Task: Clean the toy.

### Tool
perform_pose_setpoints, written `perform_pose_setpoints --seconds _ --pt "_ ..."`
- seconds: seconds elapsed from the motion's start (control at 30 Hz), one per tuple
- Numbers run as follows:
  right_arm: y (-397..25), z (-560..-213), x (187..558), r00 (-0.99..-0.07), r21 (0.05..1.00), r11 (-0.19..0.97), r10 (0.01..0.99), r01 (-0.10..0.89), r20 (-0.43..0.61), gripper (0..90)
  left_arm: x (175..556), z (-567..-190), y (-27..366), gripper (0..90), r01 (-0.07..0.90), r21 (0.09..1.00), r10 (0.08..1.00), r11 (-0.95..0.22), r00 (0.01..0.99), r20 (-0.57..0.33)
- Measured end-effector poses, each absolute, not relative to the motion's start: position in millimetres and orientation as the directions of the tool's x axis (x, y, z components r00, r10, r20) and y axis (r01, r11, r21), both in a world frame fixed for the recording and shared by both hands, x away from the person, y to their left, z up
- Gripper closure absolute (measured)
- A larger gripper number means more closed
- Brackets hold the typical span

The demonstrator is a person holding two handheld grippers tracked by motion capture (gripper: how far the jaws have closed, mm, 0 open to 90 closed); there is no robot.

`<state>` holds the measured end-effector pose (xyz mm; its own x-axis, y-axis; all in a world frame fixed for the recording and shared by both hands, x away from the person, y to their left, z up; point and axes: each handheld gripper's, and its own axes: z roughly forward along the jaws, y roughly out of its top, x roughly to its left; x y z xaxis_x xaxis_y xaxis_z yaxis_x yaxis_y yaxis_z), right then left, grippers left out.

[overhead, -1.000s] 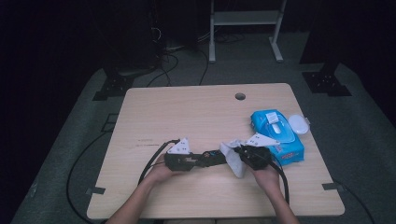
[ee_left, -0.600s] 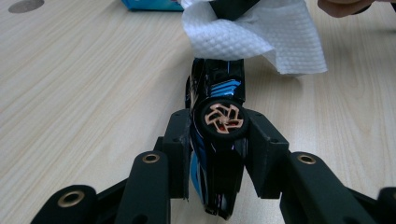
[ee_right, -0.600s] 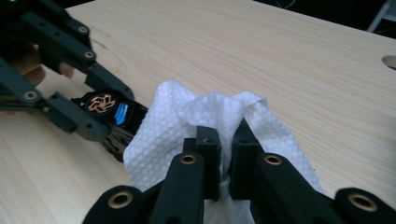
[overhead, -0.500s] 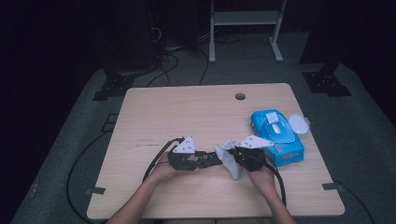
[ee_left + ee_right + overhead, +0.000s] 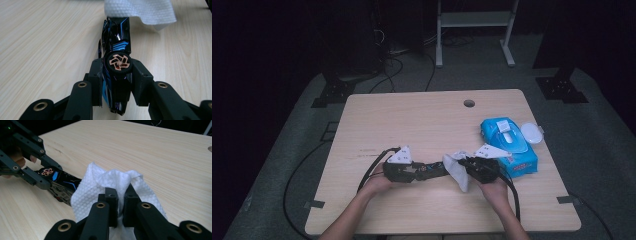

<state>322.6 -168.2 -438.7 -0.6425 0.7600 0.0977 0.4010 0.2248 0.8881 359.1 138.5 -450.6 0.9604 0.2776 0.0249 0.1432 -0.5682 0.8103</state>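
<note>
Now toy car (image 5: 117, 62) between left tongs (image 5: 117, 75), wipe (image 5: 112, 187) touching nose.

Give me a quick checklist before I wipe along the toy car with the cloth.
1. Left hand-held gripper clamped on the toy car: ok, both jaws press its sides at the wheel.
2. Right hand-held gripper holding the wipe: ok, the cloth is bunched between shut jaws.
3. Wipe meets the car: ok, it drapes over the car's far end.
4. Car off the table: cannot tell.
5. Wipe pack out of the way: ok, it lies beside the right hand, apart from the car.
</note>
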Motion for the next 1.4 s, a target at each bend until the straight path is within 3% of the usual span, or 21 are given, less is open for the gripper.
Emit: perform_pose_setpoints --seconds 0.17,0.4,1.4 --pt "-176.2 -439.7 320.3 -0.640 0.886 0.213 0.759 0.413 0.116 84.7 359.4 -448.8 139.7 64.1 0.169 0.803 0.288 -0.571 0.958 0.004" --pt "-188.2 -437.9 315.7 -0.636 0.886 0.205 0.762 0.415 0.122 84.7 361.3 -434.6 113.8 50.9 0.146 0.768 0.282 -0.624 0.958 0.046" --pt "-189.1 -442.3 316.1 -0.634 0.884 0.199 0.762 0.422 0.131 84.7 382.8 -435.7 41.2 56.2 0.164 0.569 0.246 -0.806 0.967 0.069"
